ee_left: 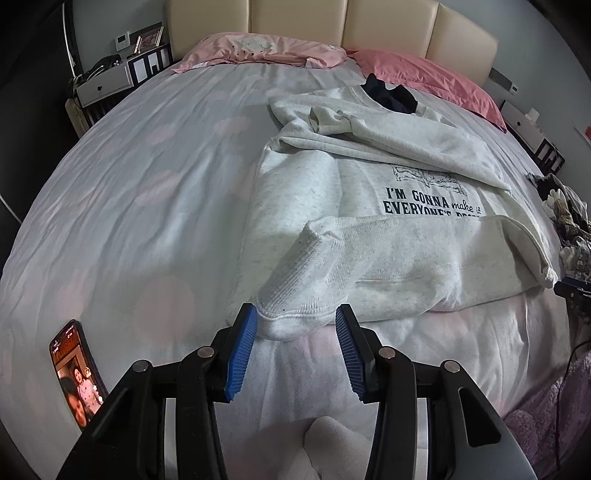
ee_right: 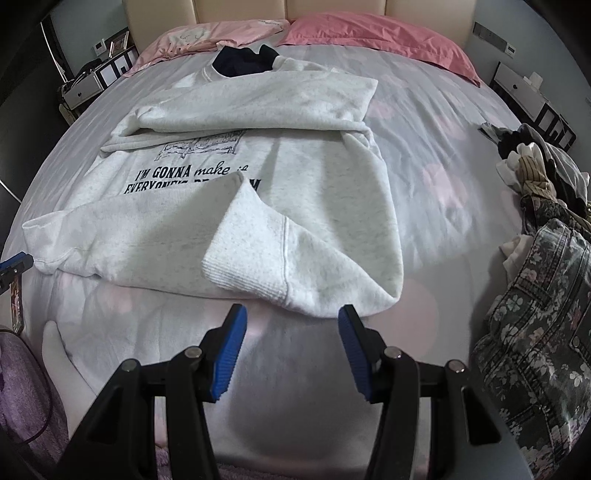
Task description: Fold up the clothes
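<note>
Fingers [ee_left: 242,341] spread wide, both grippers, sweatshirt [ee_right: 295,206] hem between

The sweatshirt [ee_left: 369,206] lay on the bed [ee_left: 129,184], its collar toward the pillows [ee_right: 369,33] at the headboard [ee_left: 332,22] and both sleeves folded across its front. A dark garment [ee_right: 245,61] sat at the collar. The hem's corners were nearest the left gripper [ee_left: 295,350] and right gripper [ee_right: 291,350]. A phone [ee_left: 77,373] lay left of the left gripper. A pile of clothes [ee_right: 535,258] sat right of the sweatshirt, well apart.
</note>
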Demonstrator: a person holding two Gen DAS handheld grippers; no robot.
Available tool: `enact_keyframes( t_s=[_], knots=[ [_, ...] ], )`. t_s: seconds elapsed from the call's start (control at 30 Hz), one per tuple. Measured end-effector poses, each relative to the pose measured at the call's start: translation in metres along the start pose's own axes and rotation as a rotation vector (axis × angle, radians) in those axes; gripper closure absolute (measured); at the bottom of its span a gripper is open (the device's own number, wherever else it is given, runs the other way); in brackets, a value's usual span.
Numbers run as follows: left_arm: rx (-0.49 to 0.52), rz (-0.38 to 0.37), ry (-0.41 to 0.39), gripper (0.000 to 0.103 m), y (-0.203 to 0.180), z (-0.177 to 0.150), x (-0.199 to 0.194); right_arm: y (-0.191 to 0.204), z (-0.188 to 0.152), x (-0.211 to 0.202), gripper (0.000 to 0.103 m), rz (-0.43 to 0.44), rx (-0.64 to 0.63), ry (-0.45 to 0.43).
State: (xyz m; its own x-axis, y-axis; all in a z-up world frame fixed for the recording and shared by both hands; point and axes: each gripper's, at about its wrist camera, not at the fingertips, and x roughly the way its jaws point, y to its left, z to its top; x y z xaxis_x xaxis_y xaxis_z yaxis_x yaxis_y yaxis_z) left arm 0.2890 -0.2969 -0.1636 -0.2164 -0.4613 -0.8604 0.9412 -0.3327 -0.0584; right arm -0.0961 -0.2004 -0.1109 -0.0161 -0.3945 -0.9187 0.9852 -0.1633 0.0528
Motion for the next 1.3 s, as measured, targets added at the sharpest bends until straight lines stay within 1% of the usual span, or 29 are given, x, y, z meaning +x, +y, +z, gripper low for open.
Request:
enact_keyframes(
  t_s=[0.43,0.7,0.93,1.1,1.23,1.3],
  knots=[
    [-0.012,-0.009,0.006,0.057,0.001,-0.001,0.002,0.017,0.001,0.006,0.052,-0.018,-0.087,0.026],
    [-0.021,-0.013,0.009,0.057,0.002,-0.001,0.002,0.028,0.005,0.008,0.052,-0.014,-0.146,0.062],
    [-0.046,-0.027,0.018,0.057,0.006,-0.001,0.003,0.040,0.011,0.009,0.052,-0.048,-0.303,0.113],
    [-0.047,-0.030,0.024,0.057,0.007,0.000,0.005,0.045,0.016,0.006,0.052,-0.093,-0.423,0.116],
    [-0.052,-0.037,0.028,0.057,0.008,0.000,0.006,0.056,0.013,0.012,0.050,-0.125,-0.519,0.125],
    [-0.056,-0.039,0.030,0.057,0.008,0.000,0.006,0.063,0.012,0.016,0.050,-0.150,-0.555,0.115]
  ],
)
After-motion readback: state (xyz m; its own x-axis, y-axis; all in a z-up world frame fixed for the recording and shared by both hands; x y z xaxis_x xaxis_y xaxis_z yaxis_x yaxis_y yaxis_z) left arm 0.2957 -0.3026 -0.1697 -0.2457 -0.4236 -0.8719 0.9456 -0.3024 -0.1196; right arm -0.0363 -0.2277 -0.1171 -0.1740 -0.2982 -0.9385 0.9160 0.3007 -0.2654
